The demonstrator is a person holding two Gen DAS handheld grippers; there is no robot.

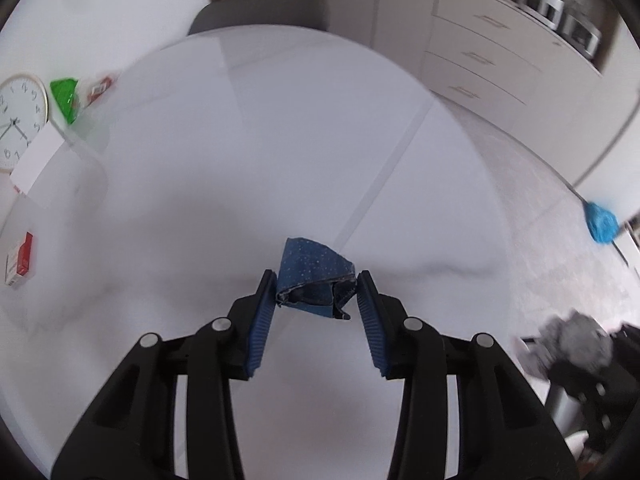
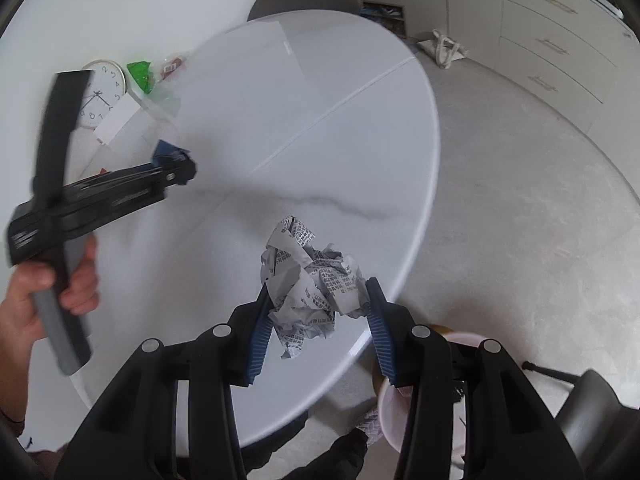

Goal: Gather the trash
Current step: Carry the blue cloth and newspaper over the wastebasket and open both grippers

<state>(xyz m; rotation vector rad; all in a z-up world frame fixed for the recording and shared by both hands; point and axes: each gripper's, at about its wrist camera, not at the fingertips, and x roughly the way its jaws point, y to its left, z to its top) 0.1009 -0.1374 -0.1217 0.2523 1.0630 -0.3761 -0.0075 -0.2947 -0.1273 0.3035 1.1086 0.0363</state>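
Now both tools hold trash above the round white marble table (image 2: 280,92), w/ a pale pink bin (image 2: 390,404) just past the table's near edge. The left gripper (image 1: 316,292) has its jaws pinched narrow on a crumpled dark blue dotted paper scrap (image 1: 312,276), up off the table top. The right gripper (image 2: 318,304) has its jaws squeezing a scrunched grey printed paper ball (image 2: 312,280), near the table's near edge, almost over the bin.

Next step, prob: drop both bits in the bin. To do it well, the right tool should go past the table's edge till the ball hangs right over the bin's mouth, then open wide so the paper falls in & doesn't snag on the ribbed blue pads (image 2: 262,336). The left tool should keep its squeeze firm while it comes over; the blue scrap is small & light, so it could slip out.

Far across the table sit a round white wall clock (image 2: 102,92), a bright green wrapper (image 2: 140,74) & a red-and-white little box (image 1: 20,260). Those look like more to sort later.
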